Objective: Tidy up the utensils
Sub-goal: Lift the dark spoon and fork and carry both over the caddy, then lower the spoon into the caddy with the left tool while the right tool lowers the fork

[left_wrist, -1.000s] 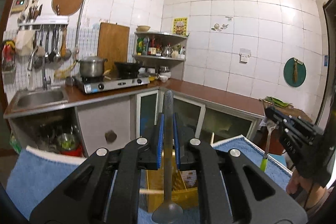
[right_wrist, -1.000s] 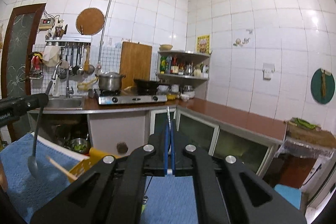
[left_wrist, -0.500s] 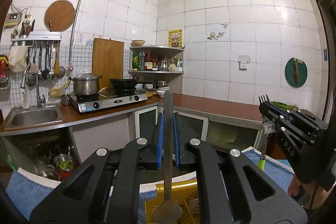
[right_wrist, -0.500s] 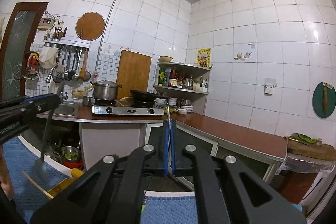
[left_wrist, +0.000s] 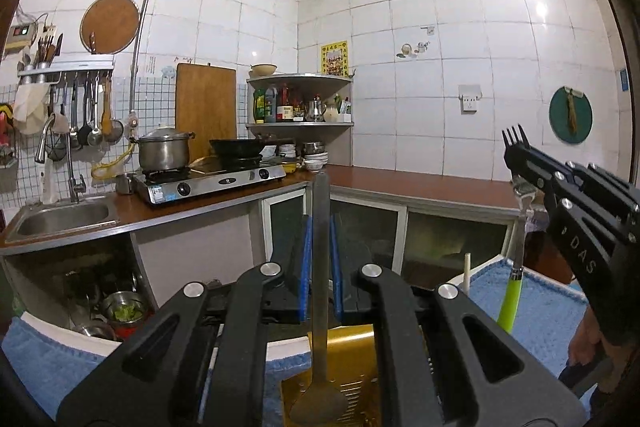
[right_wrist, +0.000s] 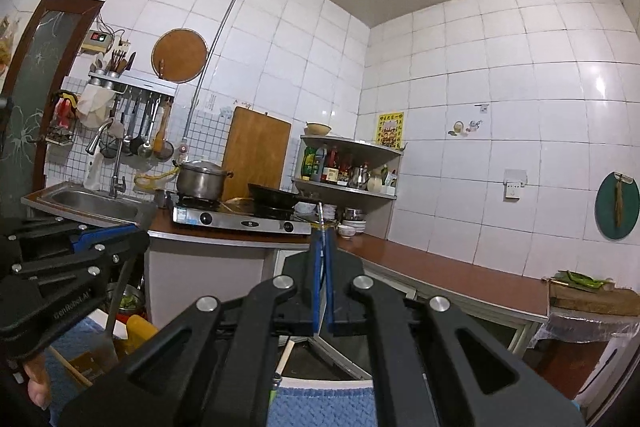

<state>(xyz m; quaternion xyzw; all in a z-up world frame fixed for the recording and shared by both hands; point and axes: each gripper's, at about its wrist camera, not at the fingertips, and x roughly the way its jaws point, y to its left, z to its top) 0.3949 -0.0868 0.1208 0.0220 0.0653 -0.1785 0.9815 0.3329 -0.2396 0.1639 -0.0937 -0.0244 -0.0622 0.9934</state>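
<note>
Utensils: 2 are being carried clear of the table. The metal spoon (left_wrist: 320, 307) is hanging bowl-down, its handle clamped between the blue pads of the left gripper (left_wrist: 320, 247). Directly below its bowl, the yellow holder (left_wrist: 352, 379) is standing on the blue towel (left_wrist: 536, 307). A pale chopstick (left_wrist: 466, 271) is standing just beyond the holder's right side.

The right gripper (right_wrist: 322, 259) is closed on the fork (left_wrist: 516, 227), which is pointing tines-up, green handle down, beside the holder and not above it.

Risk: both grips are narrow pinches on long, smooth stems. Either utensil may be pivoting between the pads during lowering, causing it to strike the holder rim or tip the holder. The 2 grippers, converging on 1 opening, may collide.

Farther off, the counter (left_wrist: 420, 183) and stove (left_wrist: 216, 179) are uninvolved.
</note>
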